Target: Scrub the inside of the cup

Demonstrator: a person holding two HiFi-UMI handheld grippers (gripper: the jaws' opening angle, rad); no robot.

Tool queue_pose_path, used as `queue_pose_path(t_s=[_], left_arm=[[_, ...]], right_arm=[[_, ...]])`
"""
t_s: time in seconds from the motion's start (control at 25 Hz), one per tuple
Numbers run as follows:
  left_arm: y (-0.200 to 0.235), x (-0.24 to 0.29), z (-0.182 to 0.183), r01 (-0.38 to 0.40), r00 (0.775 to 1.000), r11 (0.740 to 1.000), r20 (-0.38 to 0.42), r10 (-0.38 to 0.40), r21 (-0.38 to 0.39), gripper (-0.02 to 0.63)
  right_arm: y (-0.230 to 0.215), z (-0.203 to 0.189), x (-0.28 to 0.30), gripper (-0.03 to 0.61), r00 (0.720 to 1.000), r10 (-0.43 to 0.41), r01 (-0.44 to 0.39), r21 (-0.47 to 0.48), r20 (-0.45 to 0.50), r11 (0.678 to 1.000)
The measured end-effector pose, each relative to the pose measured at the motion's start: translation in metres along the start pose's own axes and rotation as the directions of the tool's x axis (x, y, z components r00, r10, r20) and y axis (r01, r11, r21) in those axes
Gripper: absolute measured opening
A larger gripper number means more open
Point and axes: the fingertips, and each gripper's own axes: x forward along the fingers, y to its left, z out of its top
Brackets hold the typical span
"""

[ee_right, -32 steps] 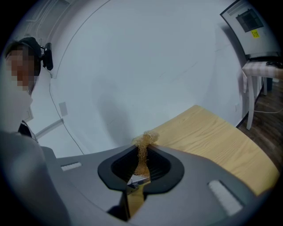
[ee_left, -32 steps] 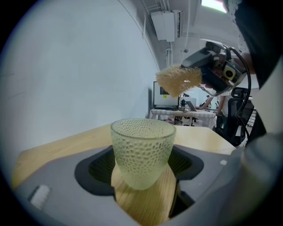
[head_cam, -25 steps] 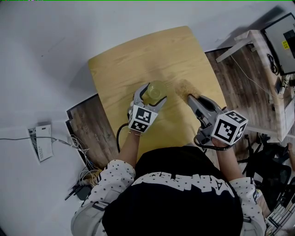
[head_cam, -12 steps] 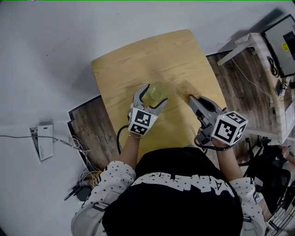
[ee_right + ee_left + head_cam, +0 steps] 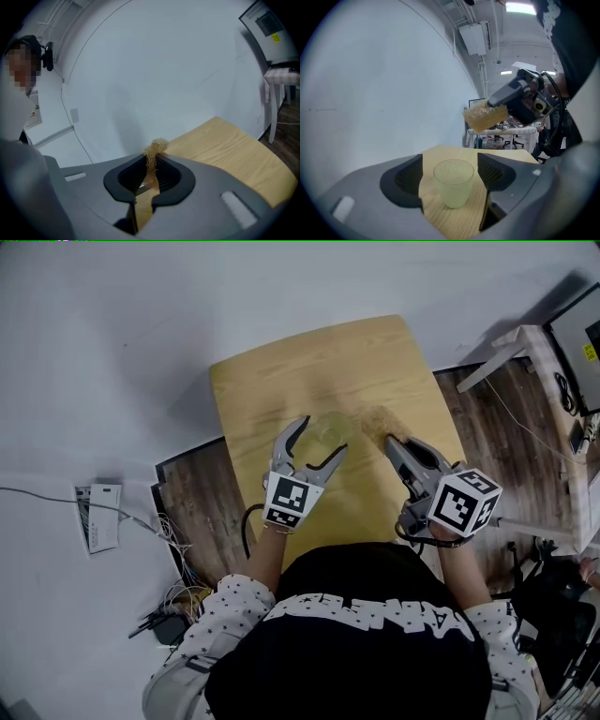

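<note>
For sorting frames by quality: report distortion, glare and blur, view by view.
Head view: even light, sharp, though the pale cup nearly blends into the table. Left gripper view: fisheye bending, dark corners, ceiling lights glaring at top. Right gripper view: same bending, mosaic patch upper left, scrubber sharp.

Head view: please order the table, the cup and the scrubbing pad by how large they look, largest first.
1. Table, by far the largest.
2. Cup and scrubbing pad: these two look about alike here, so I do not rank them.
</note>
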Motion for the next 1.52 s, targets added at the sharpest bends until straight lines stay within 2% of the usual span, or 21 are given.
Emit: queue_pose_path(t_s=[0.16, 0.36, 0.48, 0.52, 0.56, 0.6, 0.76, 1.12, 1.52], left_arm=[[-0.005, -0.013, 0.011, -0.009, 1.0, 1.0, 0.004, 0.009, 0.009, 0.336], [-0.009, -0.035, 0.026, -0.049, 0.999, 0.998, 0.018, 0.049, 0.036, 0.242], [-0.012, -0.044, 0.04, -0.084, 0.996, 0.993, 0.038, 0.081, 0.082, 0.141], [-0.011, -0.048, 0.044, -0.106, 0.994, 0.99, 0.041, 0.102, 0.097, 0.097], [-0.009, -0.051, 0.047, -0.13, 0.991, 0.985, 0.036, 0.126, 0.113, 0.023], [-0.007, -0.053, 0.048, -0.149, 0.989, 0.98, 0.023, 0.147, 0.13, 0.0], [-0.01, -0.062, 0.049, -0.146, 0.989, 0.976, -0.006, 0.149, 0.161, 0.0], [-0.013, -0.077, 0.079, -0.159, 0.987, 0.985, 0.043, 0.157, 0.062, 0.0], [-0.011, -0.084, 0.092, -0.179, 0.984, 0.981, 0.037, 0.176, 0.077, 0.0]], right_arm=[[0.005, -0.001, -0.001, 0.057, 1.0, 0.024, -0.023, -0.02, 0.017, 1.0], [0.013, -0.005, -0.004, 0.057, 0.998, 0.049, -0.048, -0.042, 0.029, 0.998], [0.015, -0.004, -0.009, 0.057, 0.997, 0.062, -0.06, -0.054, 0.039, 0.997], [0.016, -0.003, -0.01, 0.057, 0.997, 0.069, -0.066, -0.058, 0.042, 0.996], [0.018, -0.003, -0.01, 0.057, 0.996, 0.076, -0.073, -0.061, 0.046, 0.996], [0.02, -0.003, -0.011, 0.057, 0.995, 0.082, -0.078, -0.063, 0.051, 0.995], [0.024, -0.004, -0.012, 0.057, 0.993, 0.098, -0.093, -0.075, 0.069, 0.993], [0.033, -0.006, -0.007, 0.057, 0.99, 0.131, -0.121, -0.165, 0.052, 0.979], [0.039, -0.001, -0.006, 0.055, 0.987, 0.154, -0.141, -0.21, 0.046, 0.968]])
